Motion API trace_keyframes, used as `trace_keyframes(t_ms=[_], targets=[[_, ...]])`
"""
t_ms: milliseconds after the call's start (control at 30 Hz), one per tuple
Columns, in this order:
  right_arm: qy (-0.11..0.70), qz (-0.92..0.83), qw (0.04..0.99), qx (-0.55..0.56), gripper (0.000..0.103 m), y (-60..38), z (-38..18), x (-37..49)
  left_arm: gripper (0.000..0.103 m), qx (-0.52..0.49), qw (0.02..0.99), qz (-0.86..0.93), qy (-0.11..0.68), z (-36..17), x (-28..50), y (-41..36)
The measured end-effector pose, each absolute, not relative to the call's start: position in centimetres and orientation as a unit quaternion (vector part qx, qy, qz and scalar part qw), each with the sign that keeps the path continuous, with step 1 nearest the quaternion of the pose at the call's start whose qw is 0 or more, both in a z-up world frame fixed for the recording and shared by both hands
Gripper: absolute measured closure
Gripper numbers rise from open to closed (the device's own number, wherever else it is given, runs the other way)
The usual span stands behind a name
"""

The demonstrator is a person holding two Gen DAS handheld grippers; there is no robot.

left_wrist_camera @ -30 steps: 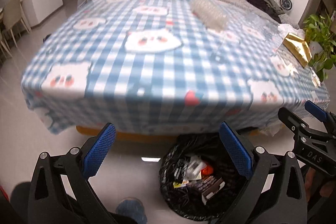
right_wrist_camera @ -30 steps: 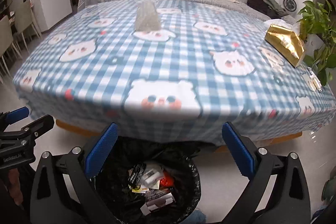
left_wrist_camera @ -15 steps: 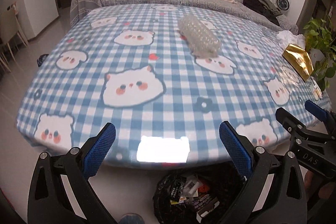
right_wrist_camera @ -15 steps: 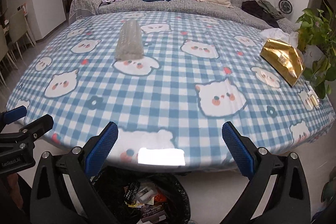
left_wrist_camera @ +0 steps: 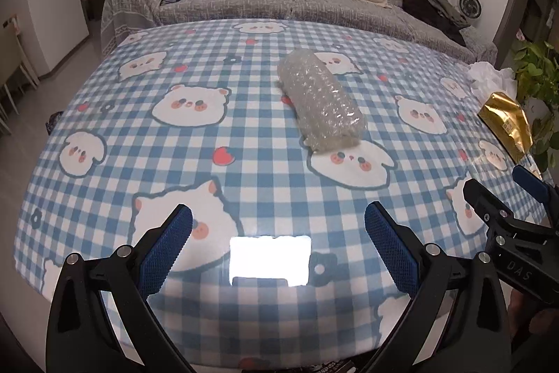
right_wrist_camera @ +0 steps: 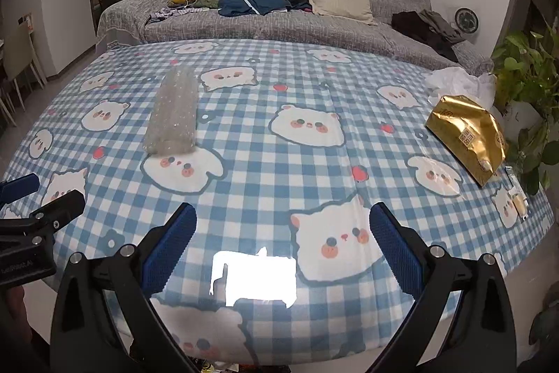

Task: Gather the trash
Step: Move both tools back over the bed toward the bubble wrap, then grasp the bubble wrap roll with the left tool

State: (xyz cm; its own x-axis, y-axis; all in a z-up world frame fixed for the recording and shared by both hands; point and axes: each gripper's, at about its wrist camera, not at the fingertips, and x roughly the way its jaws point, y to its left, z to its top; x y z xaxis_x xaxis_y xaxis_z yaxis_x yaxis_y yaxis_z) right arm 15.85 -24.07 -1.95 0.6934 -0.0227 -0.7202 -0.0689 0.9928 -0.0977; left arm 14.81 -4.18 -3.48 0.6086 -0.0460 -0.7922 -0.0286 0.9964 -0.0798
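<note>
Behind the checked bench [left_wrist_camera: 104, 163] stands a grey sofa. Both grippers, left [left_wrist_camera: 278, 245] and right [right_wrist_camera: 283, 242], have wide, empty fingers. A bubble-wrap roll [left_wrist_camera: 319, 102] lies ahead, lengthwise, nearer the left.

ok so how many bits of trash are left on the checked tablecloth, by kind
clear bubble wrap roll: 1
gold foil pouch: 1
crumpled white paper or plastic: 1
small clear packet at the table's right edge: 1, contents too small to tell
total: 4
</note>
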Motion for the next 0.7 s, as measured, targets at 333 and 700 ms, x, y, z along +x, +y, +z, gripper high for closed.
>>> trace_keyframes(t_ms=[333, 700], targets=[[0.4, 0.017, 0.916, -0.03, 0.008, -25.8, -2.2, 21.8, 0.006, -0.045, 0.892, 0.002, 0.45, -4.0, 23.1, -5.3], [0.42, 0.031, 0.907, 0.0, 0.008, -26.8, -3.7, 27.1, 0.006, -0.031, 0.882, 0.013, 0.471, -6.3, 30.4, -6.9]])
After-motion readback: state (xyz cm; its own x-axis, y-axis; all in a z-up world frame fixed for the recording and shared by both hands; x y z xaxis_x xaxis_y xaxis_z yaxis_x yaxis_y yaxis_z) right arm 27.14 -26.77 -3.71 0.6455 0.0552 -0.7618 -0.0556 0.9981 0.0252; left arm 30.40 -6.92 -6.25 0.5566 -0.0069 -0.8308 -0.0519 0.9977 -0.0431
